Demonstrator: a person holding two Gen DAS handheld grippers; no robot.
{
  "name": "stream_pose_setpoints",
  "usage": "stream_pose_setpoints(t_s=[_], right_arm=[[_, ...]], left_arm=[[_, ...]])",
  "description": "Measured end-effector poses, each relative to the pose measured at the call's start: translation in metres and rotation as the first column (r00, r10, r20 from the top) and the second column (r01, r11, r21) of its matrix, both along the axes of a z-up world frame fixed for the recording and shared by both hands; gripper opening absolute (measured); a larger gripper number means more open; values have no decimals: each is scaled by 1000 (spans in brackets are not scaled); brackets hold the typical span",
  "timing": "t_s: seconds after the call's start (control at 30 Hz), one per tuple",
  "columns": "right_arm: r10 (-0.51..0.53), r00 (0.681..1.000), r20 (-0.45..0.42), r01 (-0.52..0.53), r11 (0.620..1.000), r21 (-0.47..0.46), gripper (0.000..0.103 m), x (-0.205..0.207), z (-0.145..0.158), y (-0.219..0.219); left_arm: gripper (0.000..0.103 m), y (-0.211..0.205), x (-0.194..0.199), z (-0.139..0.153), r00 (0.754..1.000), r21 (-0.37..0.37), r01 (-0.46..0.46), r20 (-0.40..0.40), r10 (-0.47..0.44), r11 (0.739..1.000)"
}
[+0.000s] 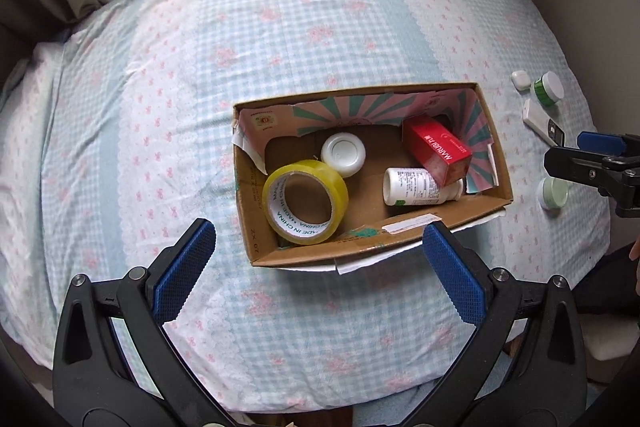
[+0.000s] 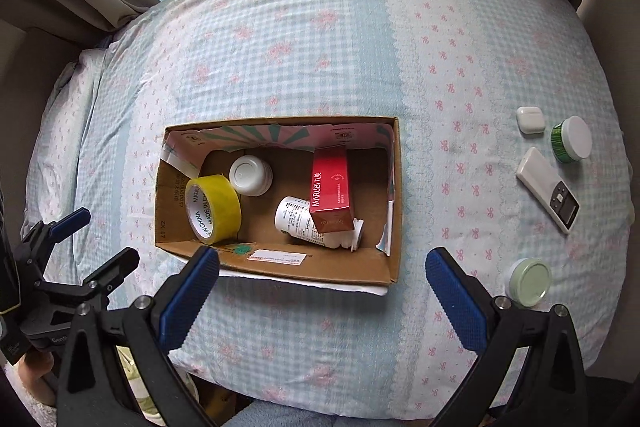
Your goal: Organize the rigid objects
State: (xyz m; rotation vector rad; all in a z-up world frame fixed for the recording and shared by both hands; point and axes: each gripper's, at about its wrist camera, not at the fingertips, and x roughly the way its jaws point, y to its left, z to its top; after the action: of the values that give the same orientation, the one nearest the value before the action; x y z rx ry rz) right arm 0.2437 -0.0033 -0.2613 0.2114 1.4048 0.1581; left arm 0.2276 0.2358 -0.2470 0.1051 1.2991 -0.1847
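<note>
The left claw [image 1: 316, 263] hangs spread wide and empty over the bed [image 1: 280, 27], just short of the near wall of the cardboard box [image 1: 400, 239]. Inside the box, from its left end, a roll of yellow tape [image 1: 306, 201] leans against the left wall, with a white round jar [image 1: 343, 154] just behind it; further right a white bottle [image 1: 416, 187] lies on its side, and a red carton [image 1: 438, 151] rests tilted across the bottle's right end. Those four things look already sorted. To the right of the box, well apart from it on the bedspread, four more wait: a pale green lidded jar [image 2: 530, 281] nearest the front edge, a white remote-like device [image 2: 547, 189] lying flat beyond it, and farther back a white earbud case [image 2: 530, 120] beside a green jar with a white lid [image 2: 572, 139]. The right claw [image 2: 322, 283] is likewise spread and holds nothing, hovering above the bed in front of the box's near right corner, with the pale green jar just beside its right finger. So the job seems about half done, and the pale green jar looks the likeliest next pick.
</note>
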Motion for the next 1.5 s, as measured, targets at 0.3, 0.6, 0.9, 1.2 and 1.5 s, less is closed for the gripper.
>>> stream_pose_setpoints(t_s=[0.3,0.6,0.9,1.2,1.5], right_arm=[[-23,991,132,35,995,-90,103,-46,48,-59],[-14,979,203,48,986,-161,103,-73,62,-166],[61,972,227,-13,978,-207,103,-60,38,-281],[138,963,232,-102,981,-164,103,-15,-41,-355],[270,921,281,-233,960,-157,103,38,-143,-372]], left_arm=[[103,-61,-40,29,999,-52,-9,50,12,999],[103,-158,-68,45,995,-28,4,102,-1,1000],[103,-265,-86,26,996,-50,4,94,0,999],[103,-368,-94,-62,997,-53,75,38,-73,996],[103,-451,-112,-189,980,-21,199,-19,-199,980]])
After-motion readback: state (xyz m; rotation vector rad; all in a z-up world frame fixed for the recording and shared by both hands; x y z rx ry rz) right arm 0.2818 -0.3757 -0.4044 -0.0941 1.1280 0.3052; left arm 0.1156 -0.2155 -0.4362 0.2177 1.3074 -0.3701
